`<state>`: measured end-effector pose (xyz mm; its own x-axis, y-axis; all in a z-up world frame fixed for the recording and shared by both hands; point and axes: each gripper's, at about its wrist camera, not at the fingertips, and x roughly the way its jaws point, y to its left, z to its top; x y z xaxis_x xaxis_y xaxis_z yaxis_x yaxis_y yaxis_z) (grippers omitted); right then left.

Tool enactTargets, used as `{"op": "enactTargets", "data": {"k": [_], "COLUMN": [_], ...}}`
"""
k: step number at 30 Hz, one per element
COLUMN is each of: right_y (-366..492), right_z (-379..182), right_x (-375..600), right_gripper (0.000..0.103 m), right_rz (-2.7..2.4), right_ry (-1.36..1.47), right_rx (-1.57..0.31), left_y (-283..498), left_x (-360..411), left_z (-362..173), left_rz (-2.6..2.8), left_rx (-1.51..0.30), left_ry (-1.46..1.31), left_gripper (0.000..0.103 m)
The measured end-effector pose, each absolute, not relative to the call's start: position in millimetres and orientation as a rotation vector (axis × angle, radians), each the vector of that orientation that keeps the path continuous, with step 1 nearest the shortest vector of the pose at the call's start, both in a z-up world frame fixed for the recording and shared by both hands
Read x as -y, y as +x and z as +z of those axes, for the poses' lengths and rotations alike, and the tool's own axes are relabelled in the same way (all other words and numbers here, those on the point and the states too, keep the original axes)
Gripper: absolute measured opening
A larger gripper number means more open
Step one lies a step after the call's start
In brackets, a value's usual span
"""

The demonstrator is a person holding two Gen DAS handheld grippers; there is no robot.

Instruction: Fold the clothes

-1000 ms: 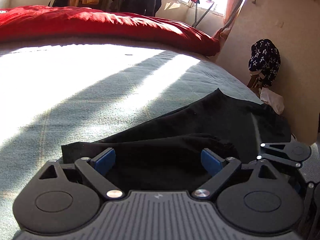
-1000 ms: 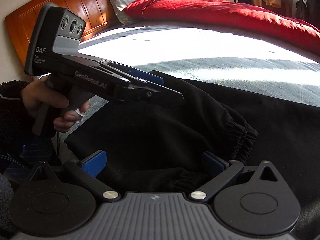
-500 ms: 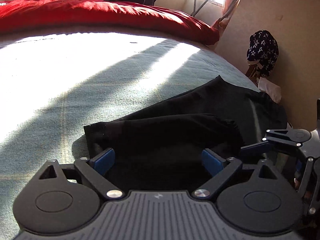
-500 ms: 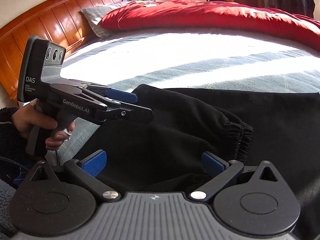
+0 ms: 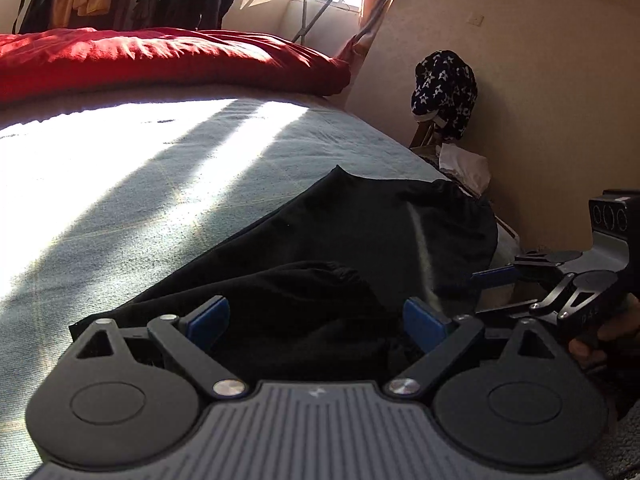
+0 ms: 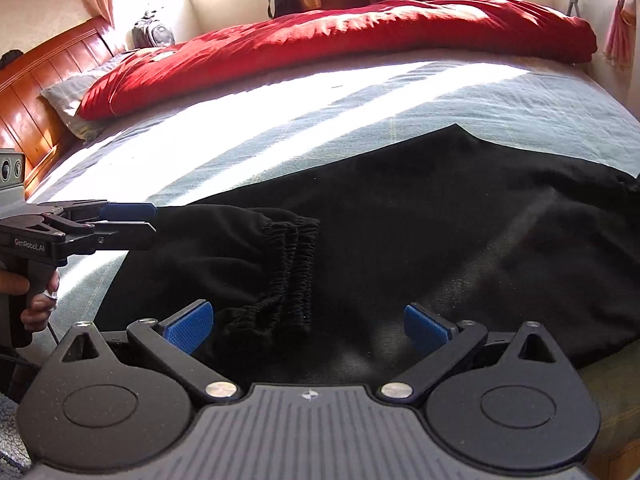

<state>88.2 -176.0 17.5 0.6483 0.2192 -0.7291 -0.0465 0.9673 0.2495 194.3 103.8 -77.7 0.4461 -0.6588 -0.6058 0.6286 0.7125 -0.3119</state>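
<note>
A black garment lies spread on the grey-blue bed cover, near the bed's front edge. One leg is folded over it, and its elastic cuffs rest on top of the cloth. My left gripper is open and low over the folded leg, with nothing between its blue pads. My right gripper is open too, just in front of the cuffs. The left gripper also shows in the right wrist view, at the leg's left end. The right gripper sits at the garment's right edge.
A red duvet lies across the far side of the bed, with a wooden headboard and a pillow on the left. By the wall stand a star-patterned garment on a chair, and a drying rack. Sunlight glares on the cover.
Both grippers have drawn apart and back: the left one moved left off the folded leg, the right one swung right. The leg now lies flatter on the garment.
</note>
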Motion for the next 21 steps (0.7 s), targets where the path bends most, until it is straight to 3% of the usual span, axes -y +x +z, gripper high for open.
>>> {"op": "enactTargets", "data": {"k": [8,21], "right_y": [75,116], "right_z": [5,-25], "right_x": [232,336], "right_gripper": [0.103,0.103], "right_rz": [0.114,0.229], "right_ry": [0.221,0.251], "right_rx": [-0.827,-0.789], "left_y": [195,182], "left_x": [-30,0], "left_z": [-92,-76], "left_rz": [-0.891,-0.559], "left_rx": [-0.794,-0.816], "left_ry": [0.045,-0.019], "left_gripper": [0.094,0.094]}}
